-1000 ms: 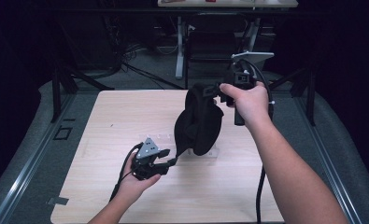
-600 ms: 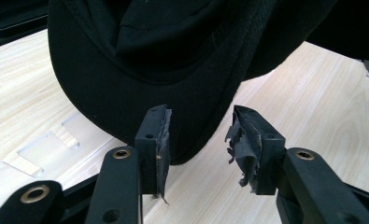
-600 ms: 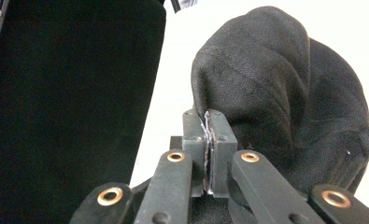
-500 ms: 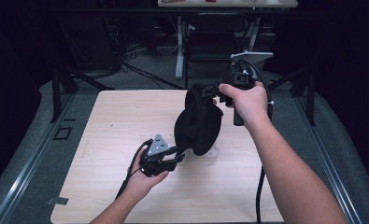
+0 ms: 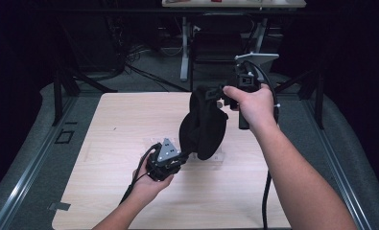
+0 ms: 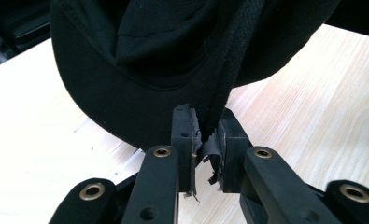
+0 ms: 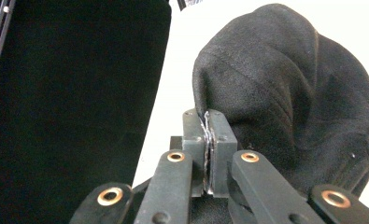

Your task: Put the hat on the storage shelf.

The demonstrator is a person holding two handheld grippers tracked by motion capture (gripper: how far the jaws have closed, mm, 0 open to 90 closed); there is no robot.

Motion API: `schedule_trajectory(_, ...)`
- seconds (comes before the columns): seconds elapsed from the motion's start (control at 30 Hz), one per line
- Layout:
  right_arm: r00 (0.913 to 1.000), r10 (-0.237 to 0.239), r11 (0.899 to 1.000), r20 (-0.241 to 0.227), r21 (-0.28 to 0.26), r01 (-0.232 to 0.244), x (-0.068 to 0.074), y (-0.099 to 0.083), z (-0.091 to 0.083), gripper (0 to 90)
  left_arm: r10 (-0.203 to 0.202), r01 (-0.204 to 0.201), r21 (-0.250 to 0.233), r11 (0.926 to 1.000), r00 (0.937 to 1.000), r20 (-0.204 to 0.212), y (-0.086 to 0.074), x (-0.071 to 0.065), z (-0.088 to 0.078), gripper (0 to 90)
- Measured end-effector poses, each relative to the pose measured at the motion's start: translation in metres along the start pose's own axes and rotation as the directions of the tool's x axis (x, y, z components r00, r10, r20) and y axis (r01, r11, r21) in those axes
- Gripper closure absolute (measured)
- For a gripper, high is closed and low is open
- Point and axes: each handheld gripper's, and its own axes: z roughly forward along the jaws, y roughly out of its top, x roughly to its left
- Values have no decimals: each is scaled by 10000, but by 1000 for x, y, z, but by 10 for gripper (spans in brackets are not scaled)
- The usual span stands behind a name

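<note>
A black cap (image 5: 204, 125) hangs upright above the light wooden table (image 5: 120, 120), stretched between both grippers. My right gripper (image 5: 217, 94) holds its top edge from the right, jaws shut on the fabric (image 7: 285, 84) with the pads (image 7: 219, 140) pressed together over it. My left gripper (image 5: 183, 156) sits low at the cap's bottom edge. Its jaws have just been closing, and its pads (image 6: 184, 140) now pinch a black band of the cap (image 6: 163, 51) between them.
A faint clear rectangle (image 5: 217, 158) lies on the table under the cap. Metal rails (image 5: 31, 163) run along both sides of the table. Desk legs and cables (image 5: 184, 48) stand in the dark behind the far edge.
The left gripper moved a little toward the cap and its jaws closed on the cap's lower edge. The right hand and the cap's top stayed where they were.
</note>
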Motion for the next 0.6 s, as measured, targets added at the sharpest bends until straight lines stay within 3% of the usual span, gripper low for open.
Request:
schedule_trajectory(0.27,9996,-246,9997,-117,50,246,9,-1,4,883,73,-71,-414,9991,10000,37,-7,3,-2,828)
schedule_trajectory(0.5,9993,-270,9996,-253,60,272,13,-1,4,883,-80,105,-865,9962,9995,294,-12,9,-4,832)
schedule_trajectory(0.6,9991,-252,9997,-329,36,254,13,0,3,883,-313,370,-1079,9935,9981,535,-12,12,-5,831)
